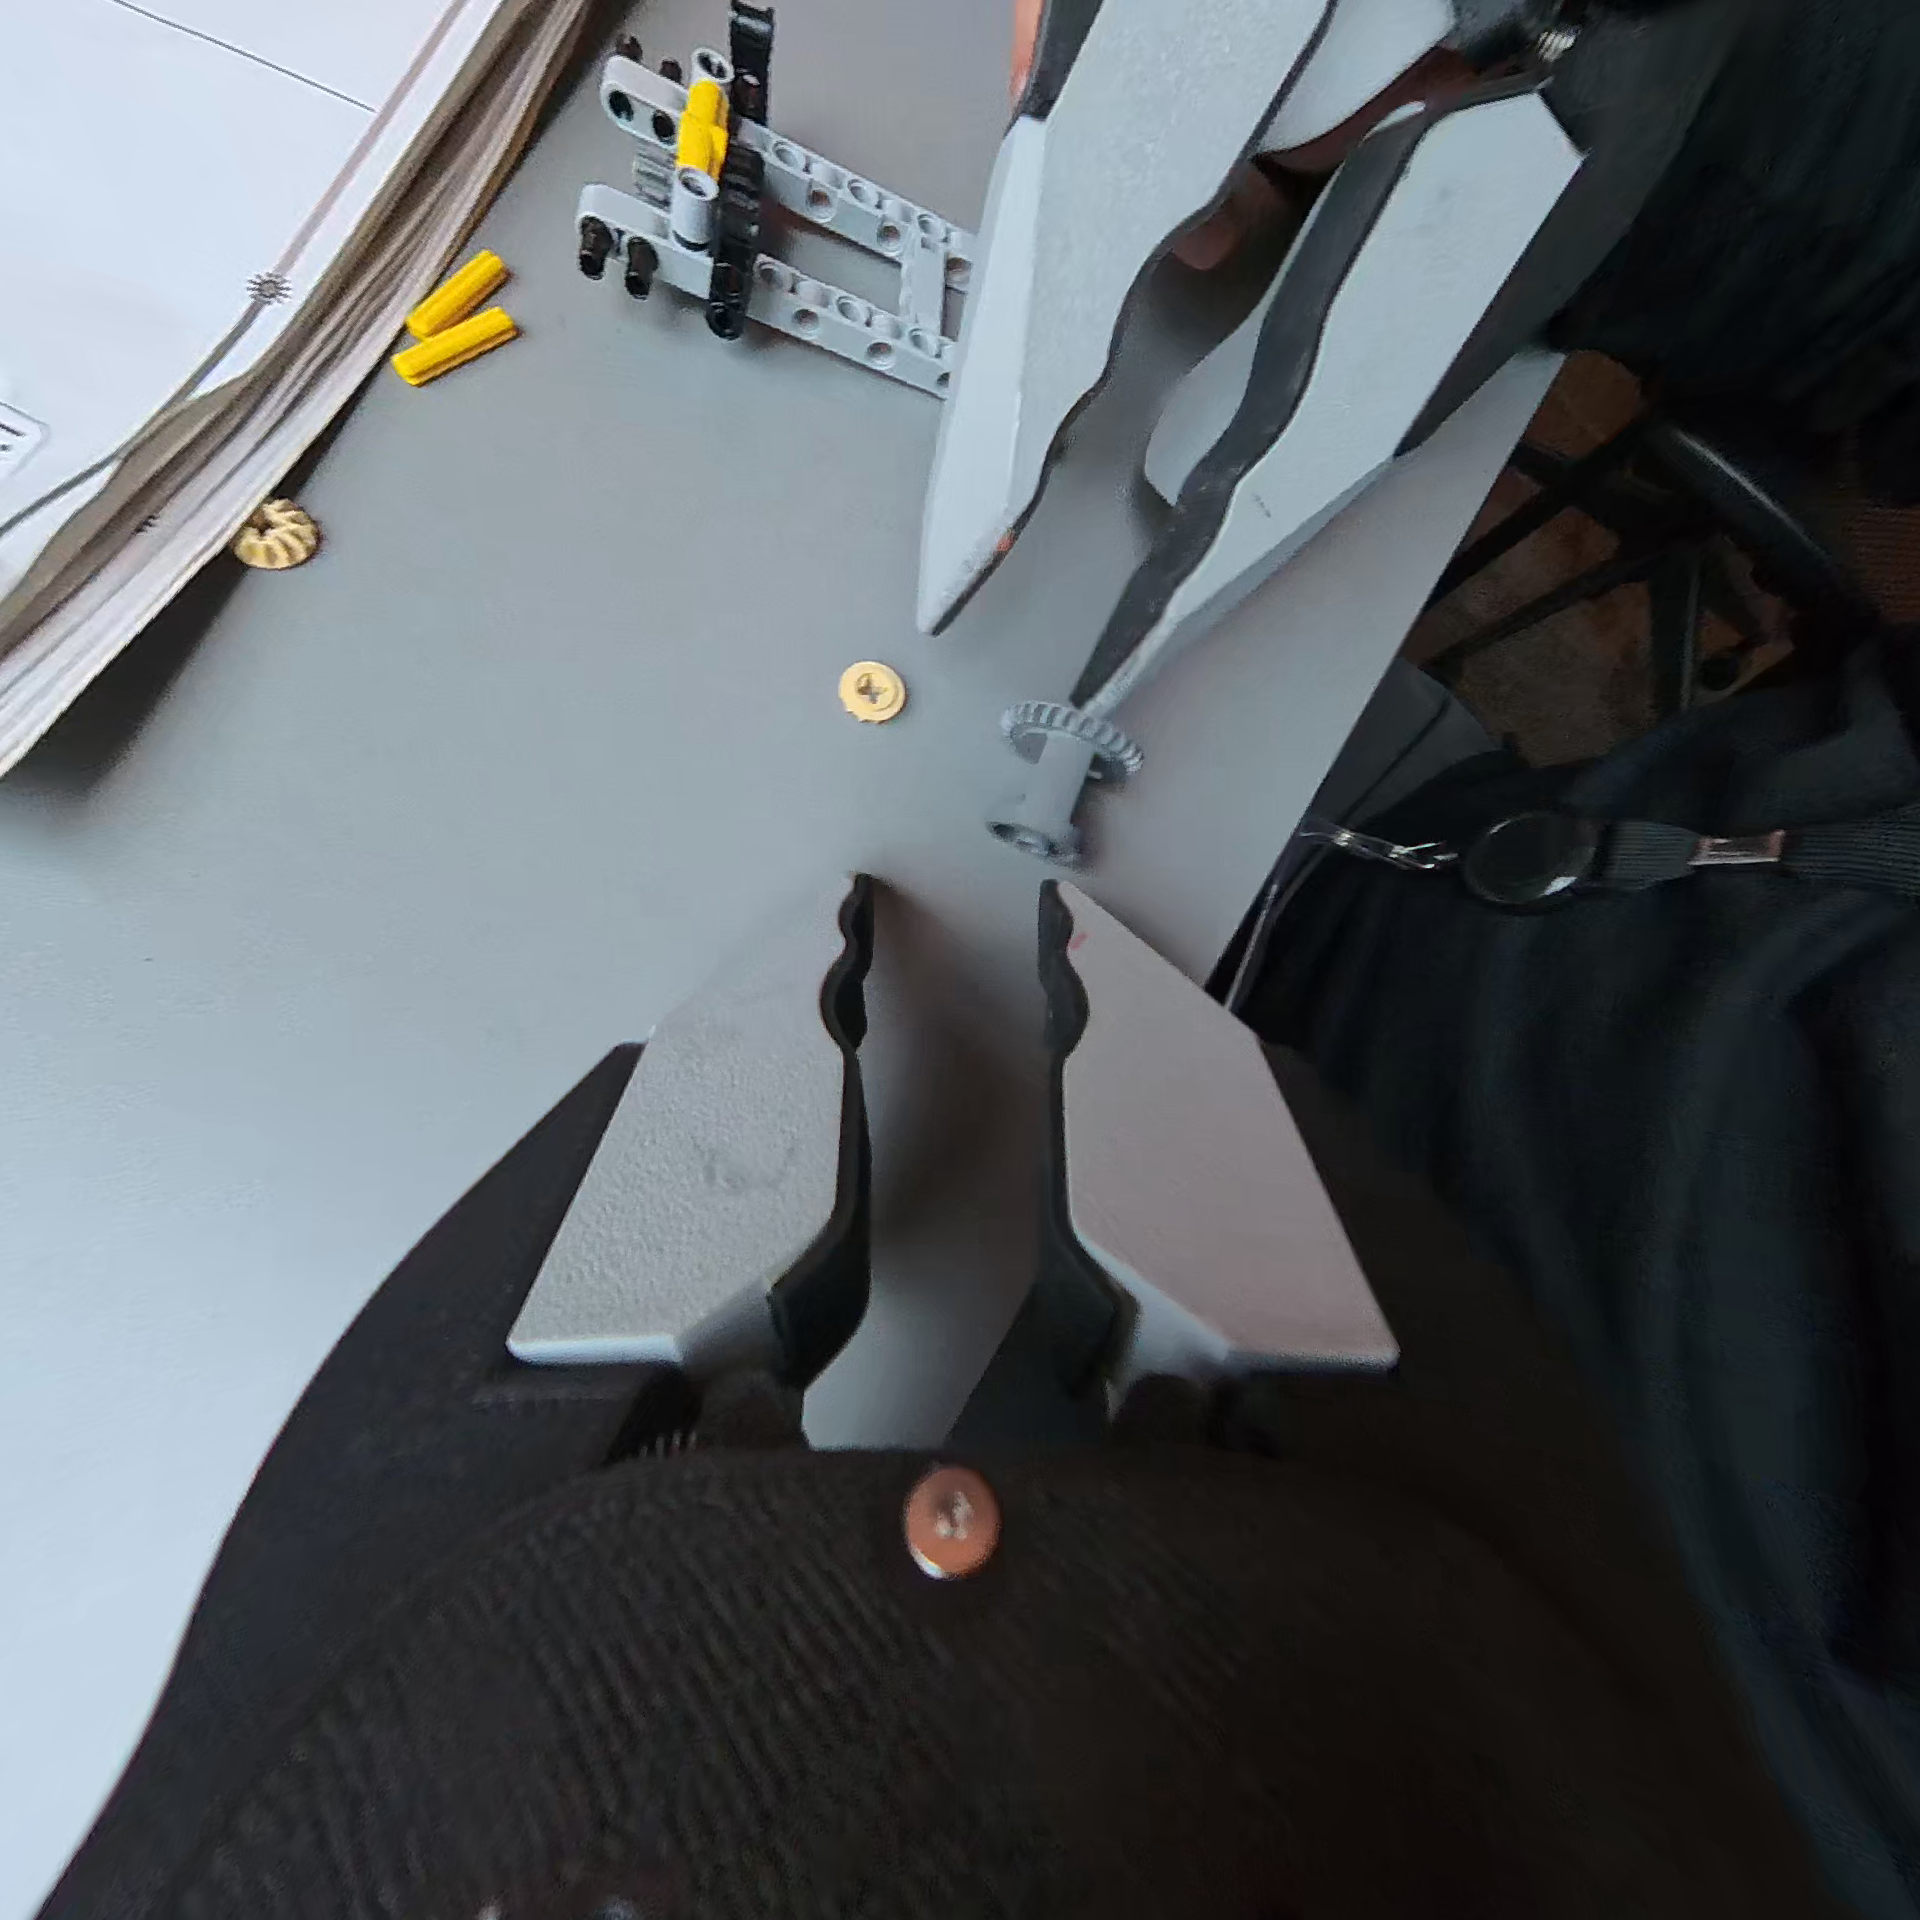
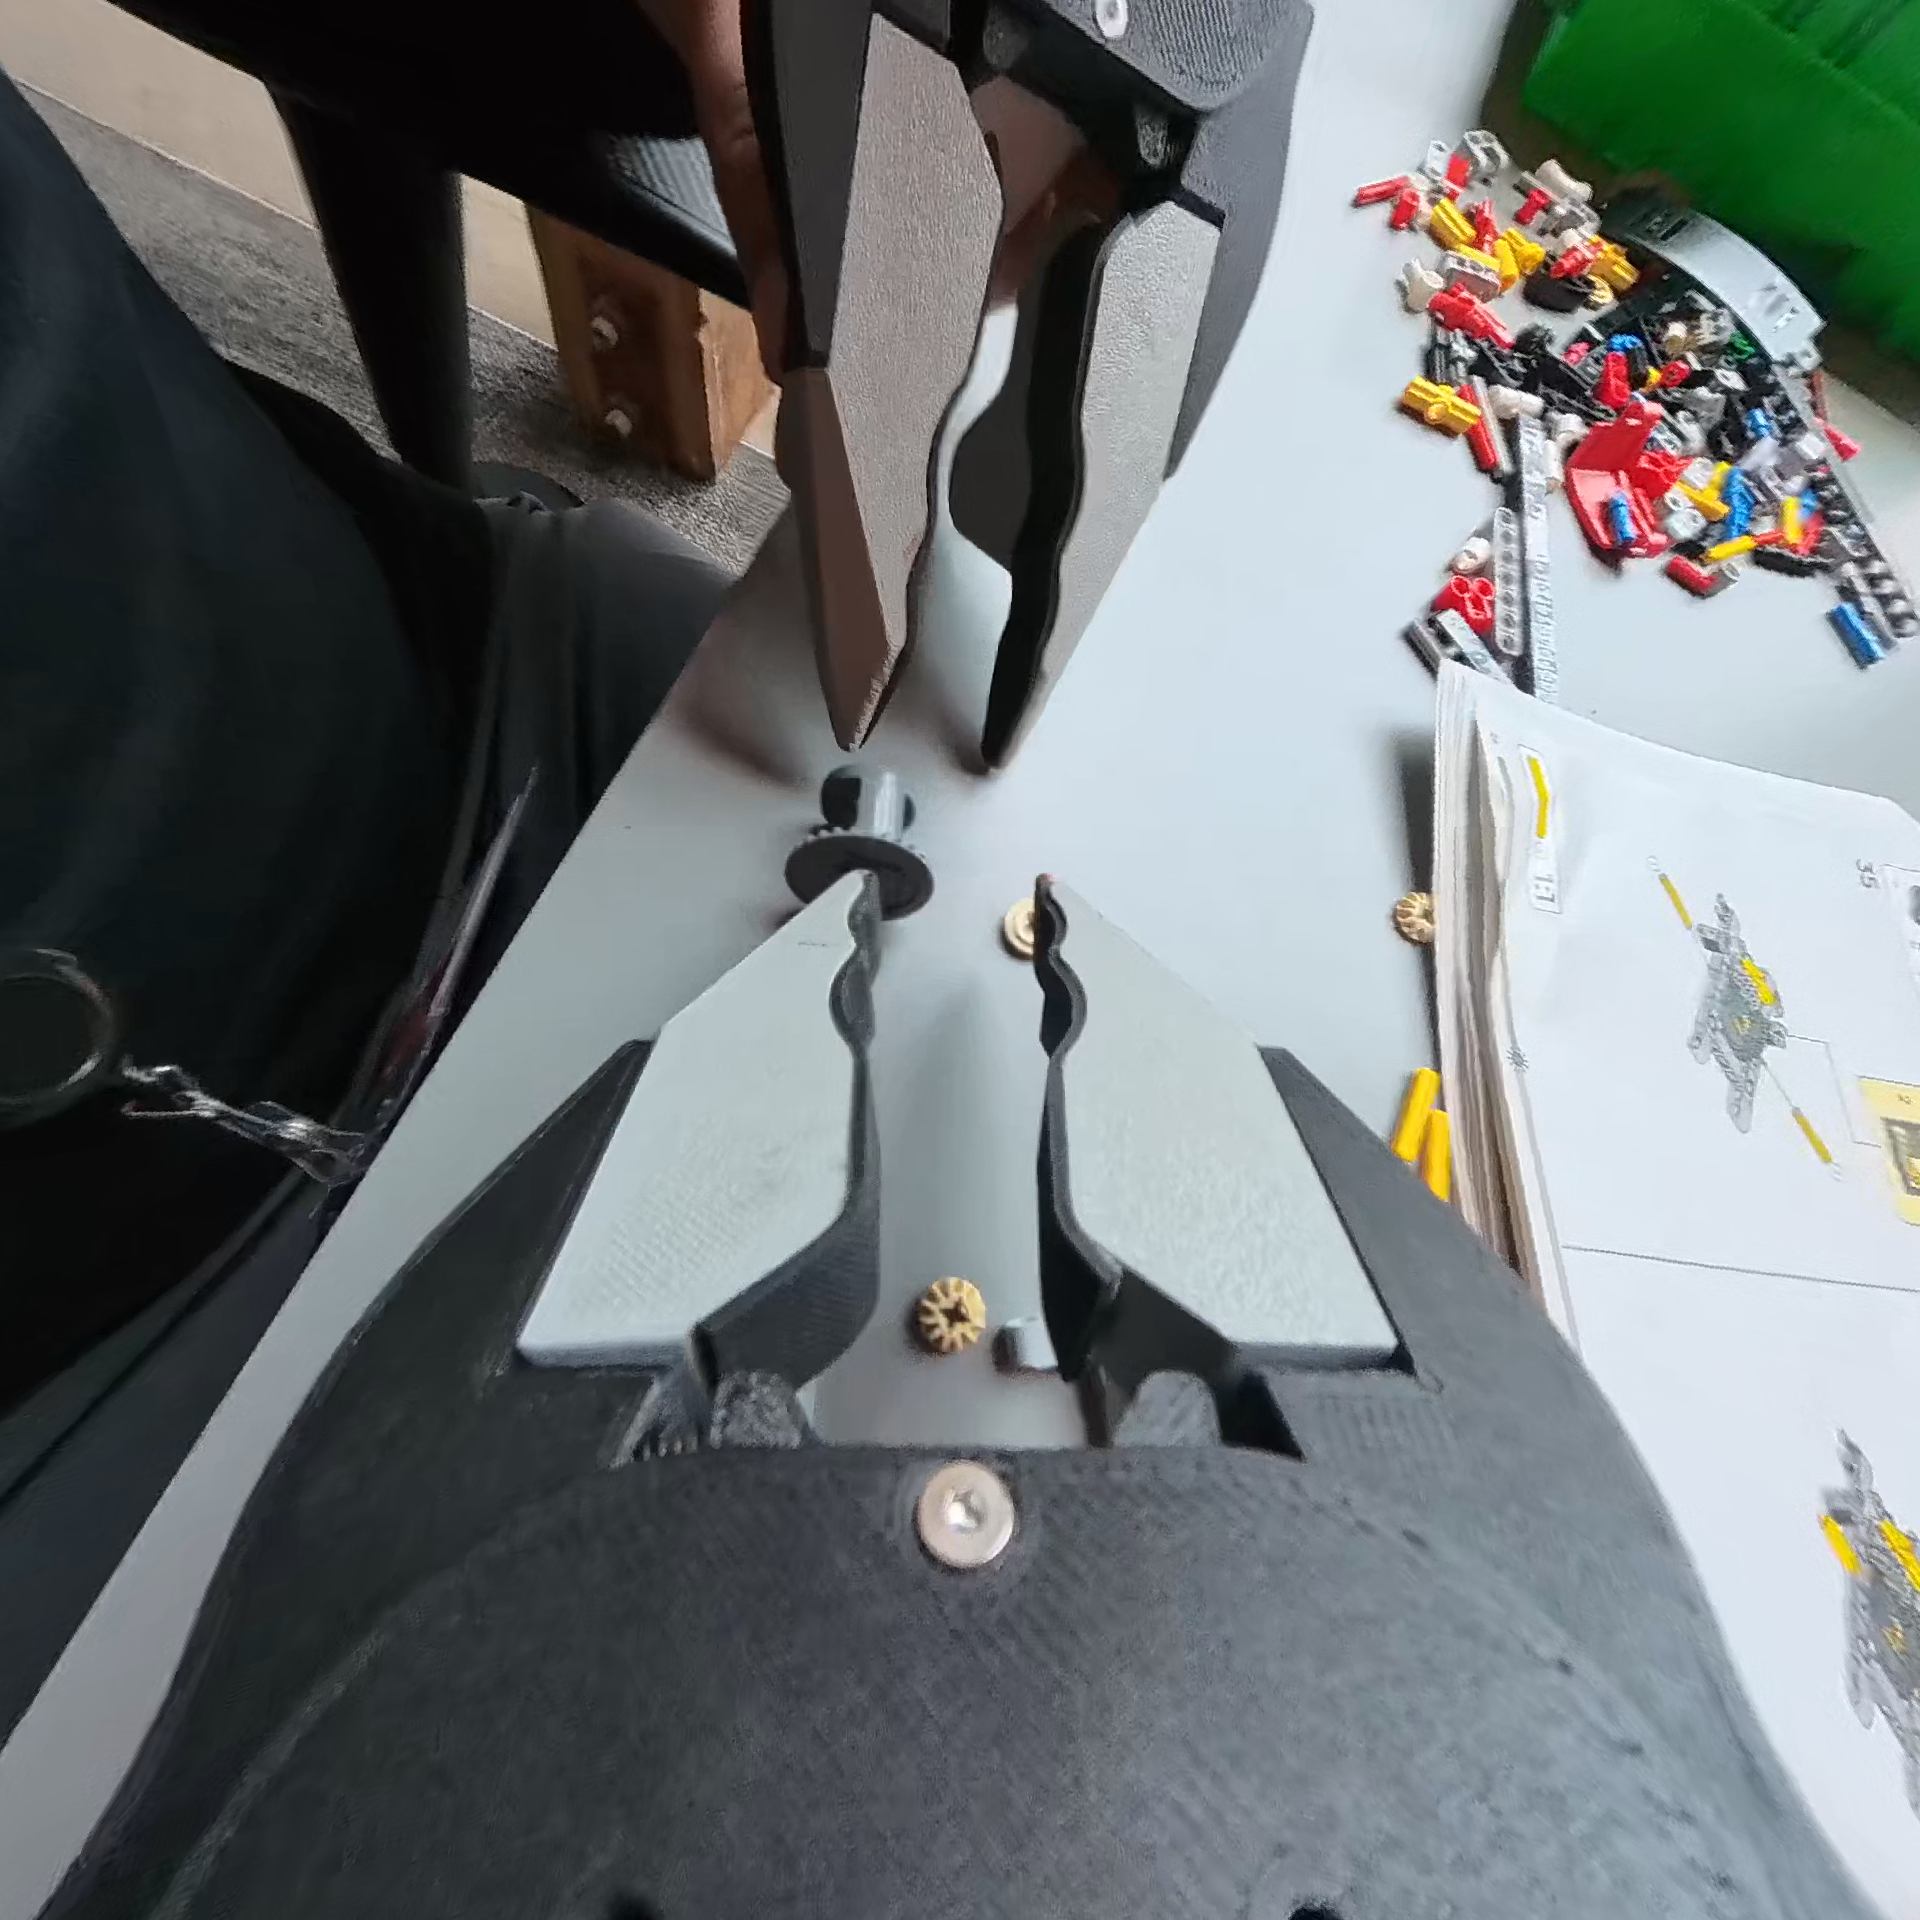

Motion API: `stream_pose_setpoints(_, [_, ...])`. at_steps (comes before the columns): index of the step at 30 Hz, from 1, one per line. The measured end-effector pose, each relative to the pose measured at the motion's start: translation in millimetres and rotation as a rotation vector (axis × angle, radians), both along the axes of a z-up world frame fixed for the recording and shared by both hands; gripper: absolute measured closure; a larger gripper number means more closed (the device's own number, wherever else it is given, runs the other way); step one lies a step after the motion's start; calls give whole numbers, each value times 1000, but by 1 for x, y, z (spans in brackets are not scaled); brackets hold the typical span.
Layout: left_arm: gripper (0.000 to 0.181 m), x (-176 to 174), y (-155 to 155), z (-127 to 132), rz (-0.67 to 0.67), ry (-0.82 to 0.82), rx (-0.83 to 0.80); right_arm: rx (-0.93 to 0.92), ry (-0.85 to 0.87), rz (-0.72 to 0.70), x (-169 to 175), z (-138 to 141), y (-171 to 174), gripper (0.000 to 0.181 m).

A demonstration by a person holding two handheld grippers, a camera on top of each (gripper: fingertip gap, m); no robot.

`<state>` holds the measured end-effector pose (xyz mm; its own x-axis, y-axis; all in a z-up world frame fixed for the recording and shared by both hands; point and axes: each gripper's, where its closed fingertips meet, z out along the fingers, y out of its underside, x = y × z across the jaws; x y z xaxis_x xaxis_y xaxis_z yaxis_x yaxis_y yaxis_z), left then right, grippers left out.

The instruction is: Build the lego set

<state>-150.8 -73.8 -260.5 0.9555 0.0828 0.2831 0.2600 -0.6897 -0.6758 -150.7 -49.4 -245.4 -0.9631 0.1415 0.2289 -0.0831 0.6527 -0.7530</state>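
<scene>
Item, frame centre: grey gear piece near the table edge, both our grippers open and empty; a glancing fingertip could, we judge, knock it off.

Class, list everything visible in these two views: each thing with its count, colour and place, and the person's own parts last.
Gear piece: one, grey, near table edge, between both grippers' tips.
Disc: one, tan, beside it.
Bevel gears: two, tan; one beneath right gripper, one by booklet.
Axle pieces: two, yellow, beside booklet.
Frame assembly: one, grey, black and yellow.
Loose parts pile: many, mixed colours.
Instruction booklet: one, white, open.
Table: grey.
Left gripper: open.
Right gripper: open.
</scene>
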Motion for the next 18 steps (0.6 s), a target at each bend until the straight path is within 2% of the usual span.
stream_pose_setpoints(2, [153,7,4,1,-13,-41,17,-2,-31,33,7,-1,-4,152])
stream_pose_setpoints(6, [156,13,8,1,-32,-65,35,56,-3,72,14,-12,-8,167])
stream_pose_setpoints(10, [161,10,8,0,-23,-54,33,89,40,49,10,-17,-9,176])
stream_pose_setpoints(18, [142,8,8,17,14,-40,79,104,73,-4,1,-16,-8,181])
